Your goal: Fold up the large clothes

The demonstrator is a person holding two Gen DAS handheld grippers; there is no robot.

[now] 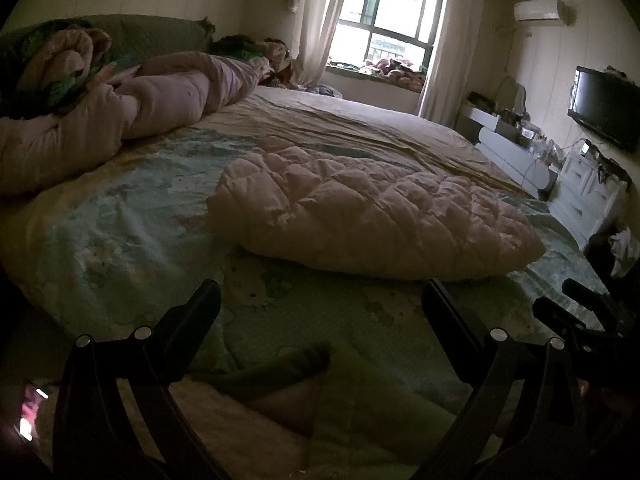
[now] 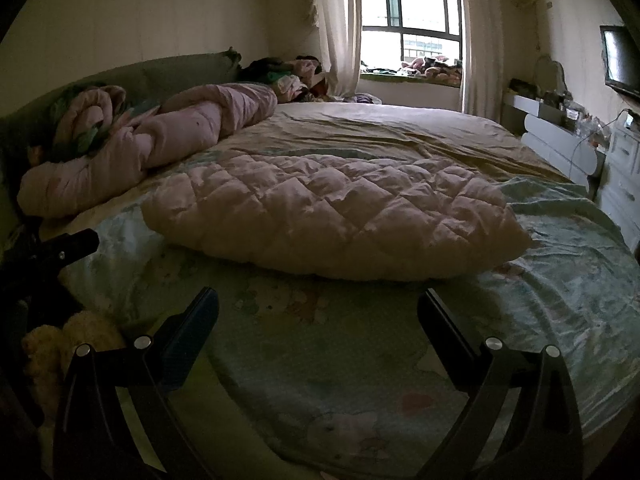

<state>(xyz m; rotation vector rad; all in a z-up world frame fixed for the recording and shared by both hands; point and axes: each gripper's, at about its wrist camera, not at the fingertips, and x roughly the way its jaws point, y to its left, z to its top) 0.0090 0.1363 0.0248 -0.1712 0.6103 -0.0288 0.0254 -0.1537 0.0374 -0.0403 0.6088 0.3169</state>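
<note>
1. Left wrist view: left gripper (image 1: 320,300) had its jaws spread wide and held nothing. The quilted garment (image 1: 372,208) lay as a thick folded bundle on the bed (image 1: 120,248), just ahead of the jaws and clear of both tips; probably set down flat so the next fold could be taken from its near edge.
2. Same view: the right gripper (image 1: 580,312) showed at the right of the jaws, dark, state unreadable.
3. Right wrist view: right gripper (image 2: 318,308) likewise had jaws wide apart and bare. The garment lay ahead and apart from them, its near edge facing the jaws.
4. A rolled pink duvet (image 2: 160,140) lay far ahead-left, likely pushed aside for working room.
5. No readable writing, labels or brands in either view.
</note>
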